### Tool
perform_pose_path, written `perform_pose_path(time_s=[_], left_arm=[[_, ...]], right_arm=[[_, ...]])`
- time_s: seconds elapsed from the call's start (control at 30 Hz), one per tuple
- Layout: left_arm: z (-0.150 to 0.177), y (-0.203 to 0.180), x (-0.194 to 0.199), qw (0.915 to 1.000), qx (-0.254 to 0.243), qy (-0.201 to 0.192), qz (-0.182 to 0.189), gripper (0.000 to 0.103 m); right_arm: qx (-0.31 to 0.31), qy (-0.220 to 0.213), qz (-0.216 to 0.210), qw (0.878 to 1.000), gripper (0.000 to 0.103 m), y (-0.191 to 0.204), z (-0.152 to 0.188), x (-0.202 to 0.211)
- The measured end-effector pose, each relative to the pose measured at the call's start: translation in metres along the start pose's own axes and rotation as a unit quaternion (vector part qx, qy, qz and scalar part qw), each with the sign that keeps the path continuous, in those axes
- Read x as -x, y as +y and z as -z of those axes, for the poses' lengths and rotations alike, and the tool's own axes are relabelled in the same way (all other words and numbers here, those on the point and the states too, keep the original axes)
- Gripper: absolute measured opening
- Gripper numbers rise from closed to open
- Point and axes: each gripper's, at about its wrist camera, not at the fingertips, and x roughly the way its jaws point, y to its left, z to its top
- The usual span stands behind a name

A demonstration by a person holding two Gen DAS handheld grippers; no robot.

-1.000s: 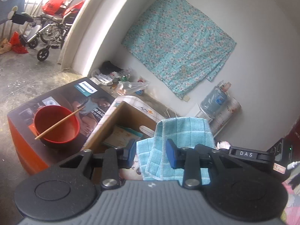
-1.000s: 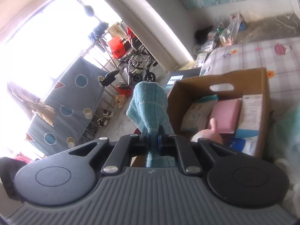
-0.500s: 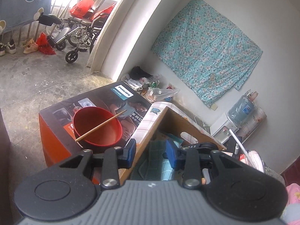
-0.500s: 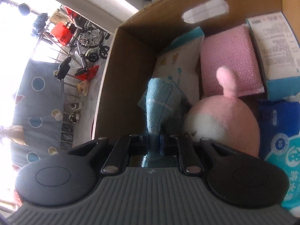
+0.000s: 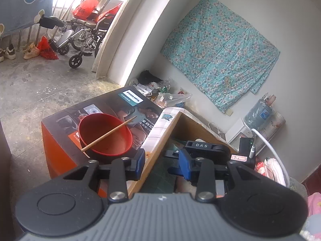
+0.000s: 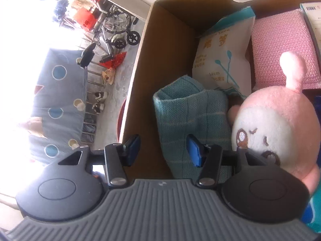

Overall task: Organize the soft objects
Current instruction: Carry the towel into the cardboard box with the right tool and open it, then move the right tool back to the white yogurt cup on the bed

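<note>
A teal checked towel (image 6: 188,120) lies folded inside the cardboard box (image 6: 140,60), against its left wall. My right gripper (image 6: 163,148) is open just above the towel's near end, holding nothing. Beside the towel are a pink and white plush toy (image 6: 274,126), a white cotton swab pack (image 6: 222,56) and a pink sponge pad (image 6: 280,46). My left gripper (image 5: 162,164) is open and empty, its fingers straddling the box's wall (image 5: 160,144). The towel (image 5: 160,178) shows dimly in the box below it.
A red bowl (image 5: 105,134) with a chopstick (image 5: 108,133) sits on a Philips carton (image 5: 112,108) left of the box. A wheelchair (image 5: 84,34) stands far left. A water jug (image 5: 258,112) and a floral cloth (image 5: 218,52) are by the far wall.
My right gripper lowered the towel into the box and opened, letting it go. My left gripper stayed open and shifted little.
</note>
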Motion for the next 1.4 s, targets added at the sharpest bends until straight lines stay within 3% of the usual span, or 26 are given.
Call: perform_pose_path(time_s=[0.13, 0.27, 0.47, 0.57, 0.73, 0.93, 1.17, 1.27, 1.4], left_arm=[[0.001, -0.001, 0.001, 1.0, -0.003, 0.0, 0.001, 0.04], [0.0, -0.002, 0.002, 1.0, -0.004, 0.001, 0.0, 0.041], [0.002, -0.009, 0.004, 0.9999, -0.015, 0.003, 0.002, 0.045], [0.004, -0.015, 0.005, 0.9996, -0.026, 0.003, 0.005, 0.048], [0.012, -0.033, 0.007, 0.9984, -0.051, 0.013, 0.02, 0.064], [0.029, -0.067, 0.005, 0.9937, -0.099, 0.038, 0.034, 0.084], [0.071, -0.13, 0.003, 0.9792, -0.18, 0.054, 0.077, 0.094], [0.097, -0.164, 0.003, 0.9672, -0.221, 0.058, 0.111, 0.096], [0.141, -0.203, 0.001, 0.9472, -0.266, 0.072, 0.164, 0.098]], right_arm=[[-0.057, -0.006, -0.02, 0.998, 0.049, -0.017, -0.001, -0.005], [-0.022, -0.008, 0.01, 1.0, 0.048, -0.01, -0.002, -0.006], [0.023, -0.016, 0.019, 0.999, 0.049, -0.004, 0.003, 0.021], [0.05, -0.027, 0.018, 0.998, 0.049, 0.001, 0.004, 0.045], [0.091, -0.062, 0.007, 0.994, 0.053, 0.0, 0.02, 0.114], [0.134, -0.124, 0.003, 0.983, 0.068, -0.026, 0.06, 0.217], [0.14, -0.26, 0.074, 0.952, 0.078, -0.09, 0.126, 0.338], [0.123, -0.308, 0.116, 0.936, 0.079, -0.123, 0.162, 0.372], [0.087, -0.334, 0.162, 0.925, 0.079, -0.167, 0.201, 0.399]])
